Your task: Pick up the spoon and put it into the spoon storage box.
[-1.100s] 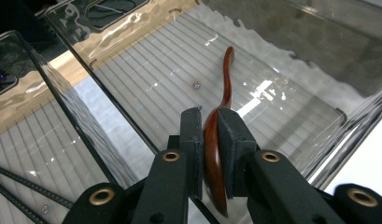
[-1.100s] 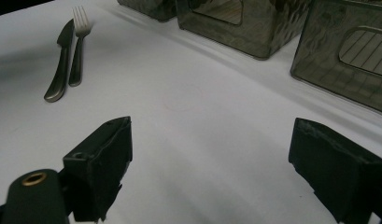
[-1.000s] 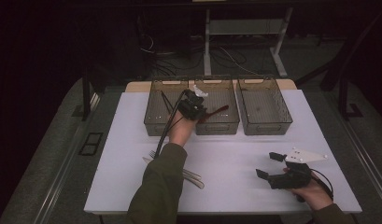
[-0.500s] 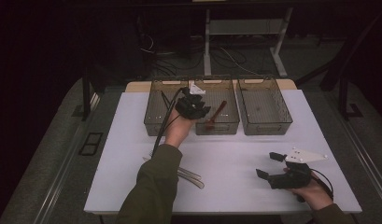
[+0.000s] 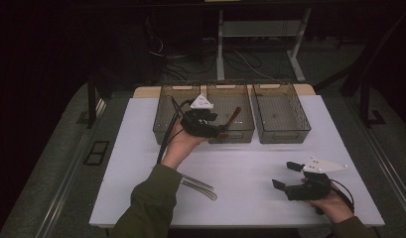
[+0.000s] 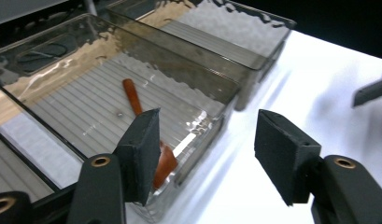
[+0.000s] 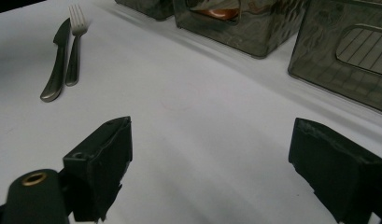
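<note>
The left claw (image 5: 221,130) hangs at the near wall of the middle bin (image 5: 247,130), its jaws apart with nothing between them; they have just been opening. The brown utensil (image 6: 132,96) lies inside that bin, its handle slanting across the ribbed floor. In the left gripper view its wider end sits low against the near wall and is partly covered by the claw's left pad (image 6: 143,151), so its shape there cannot be made out; in the high view the same piece shows as a thin reddish streak, and the claw hides its lower end. The bins' smoky, rippled walls blur whatever is seen through them. The left bin (image 5: 163,124) is half covered by the hand and its trailing cable, and the right bin (image 5: 290,136) stands just beside the middle one. The right claw (image 5: 286,174) hovers low over the white bench (image 5: 250,168) near its front right corner, jaws wide apart and gripping nothing. A knife (image 7: 56,63) and a fork (image 7: 74,46) lie side by side on the bench, well apart from the bins; in the high view the green sleeve (image 5: 148,203) covers most of them, leaving only the handle ends visible. The room beyond the bench is too dark to read.
</note>
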A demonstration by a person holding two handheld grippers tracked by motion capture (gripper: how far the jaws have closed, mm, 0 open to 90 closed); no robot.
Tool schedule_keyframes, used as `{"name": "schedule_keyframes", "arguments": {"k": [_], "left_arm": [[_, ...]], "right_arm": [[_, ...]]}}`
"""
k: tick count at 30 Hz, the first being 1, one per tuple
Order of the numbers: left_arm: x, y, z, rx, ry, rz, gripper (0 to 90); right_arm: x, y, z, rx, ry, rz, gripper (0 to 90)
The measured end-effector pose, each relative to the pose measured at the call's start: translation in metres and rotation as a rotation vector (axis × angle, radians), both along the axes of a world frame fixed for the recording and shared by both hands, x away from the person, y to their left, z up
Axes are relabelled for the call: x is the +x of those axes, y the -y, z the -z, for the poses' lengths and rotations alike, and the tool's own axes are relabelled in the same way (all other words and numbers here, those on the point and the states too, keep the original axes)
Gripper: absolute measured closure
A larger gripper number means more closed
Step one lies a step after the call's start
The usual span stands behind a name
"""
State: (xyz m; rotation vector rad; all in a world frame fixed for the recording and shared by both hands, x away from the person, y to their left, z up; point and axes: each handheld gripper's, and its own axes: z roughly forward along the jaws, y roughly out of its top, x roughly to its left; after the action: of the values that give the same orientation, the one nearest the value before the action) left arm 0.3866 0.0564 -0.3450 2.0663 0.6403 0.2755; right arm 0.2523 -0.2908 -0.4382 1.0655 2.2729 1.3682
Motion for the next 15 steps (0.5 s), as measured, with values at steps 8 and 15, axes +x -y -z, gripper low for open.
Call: {"name": "schedule_keyframes", "arguments": {"k": [8,15], "left_arm": [[-0.022,-0.015,0.01,-0.017,0.001,0.064,32.5],[-0.041,-0.029,0.023,-0.038,0.0,0.082,31.7]], "right_arm": [[0.0,0.0,0.0,0.0,-0.001,0.003,13.9],[0.0,0.0,0.0,0.0,-0.007,0.007,13.9]]}}
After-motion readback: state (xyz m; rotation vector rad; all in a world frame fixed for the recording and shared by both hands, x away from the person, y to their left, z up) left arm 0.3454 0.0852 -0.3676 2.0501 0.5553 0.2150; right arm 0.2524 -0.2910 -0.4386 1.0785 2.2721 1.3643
